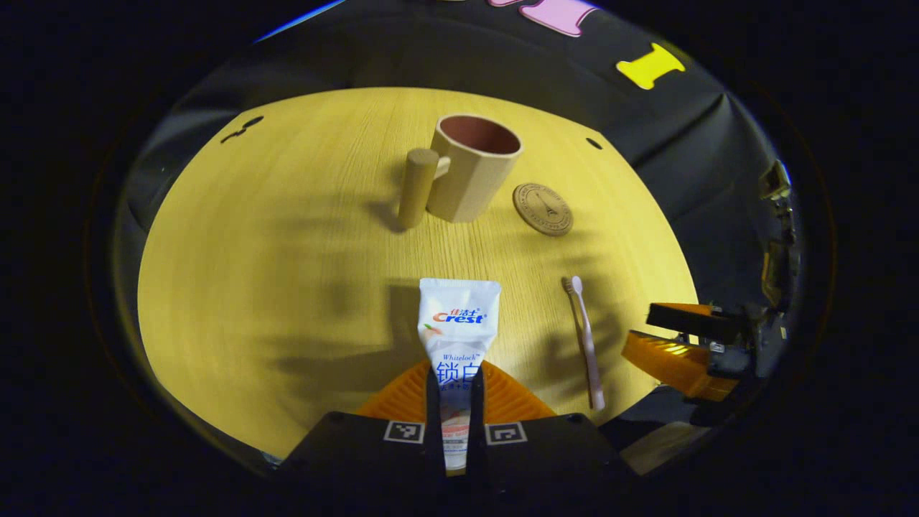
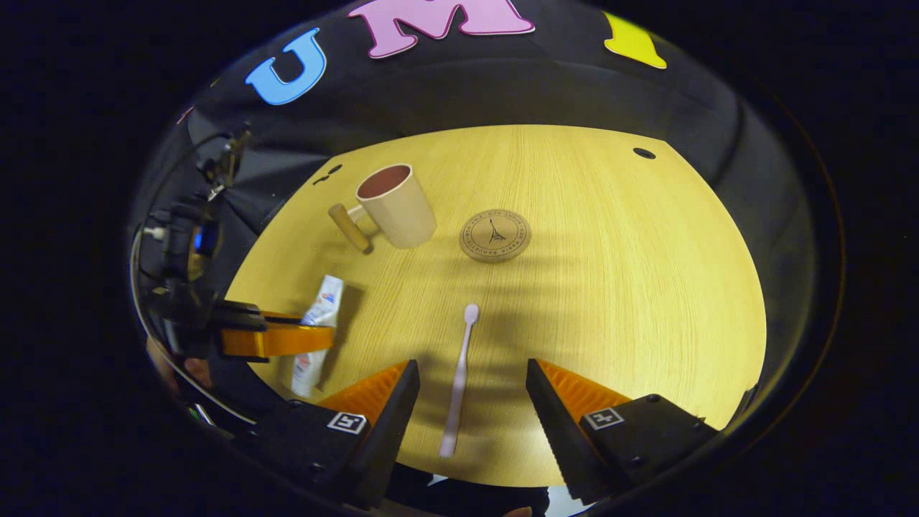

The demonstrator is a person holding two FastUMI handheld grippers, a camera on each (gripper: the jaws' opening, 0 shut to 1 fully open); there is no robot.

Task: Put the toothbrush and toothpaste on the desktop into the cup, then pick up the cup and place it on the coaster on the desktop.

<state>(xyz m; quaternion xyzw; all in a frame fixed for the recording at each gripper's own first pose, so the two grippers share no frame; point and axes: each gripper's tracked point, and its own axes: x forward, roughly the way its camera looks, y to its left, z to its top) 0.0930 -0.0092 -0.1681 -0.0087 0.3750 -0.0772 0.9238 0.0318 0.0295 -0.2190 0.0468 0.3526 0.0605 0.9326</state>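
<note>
Between the fingers of the left gripper (image 1: 455,402) sits the toothpaste (image 1: 458,337), a white tube clamped across its lower body with its flat crimped end pointing forward toward the cup (image 1: 475,169); whether the tube is off the desk (image 1: 287,251) yet I cannot tell. The toothbrush (image 2: 459,373) lies flat on the desk, head pointing away, in the gap between the wide-open fingers of the right gripper (image 2: 467,402), which has hold of nothing. The cup stands upright farther back, mouth open, its cylindrical handle (image 1: 416,187) sticking out on the side away from the coaster (image 1: 543,208), which lies just beside the cup but not touching it. I judge the step in hand to be carrying the tube to the cup: it would go best raised clear of the rim, tipped upright over the mouth, and let go only once 1 end is well inside, since the tube is soft and could fold or catch on the rim. For the brush, closing on the thin handle near its middle and low to the desk should keep it from pivoting. Nothing lies between tube and cup; the main concern is the 2 grippers working near each other, and a knock to the cup.
</note>
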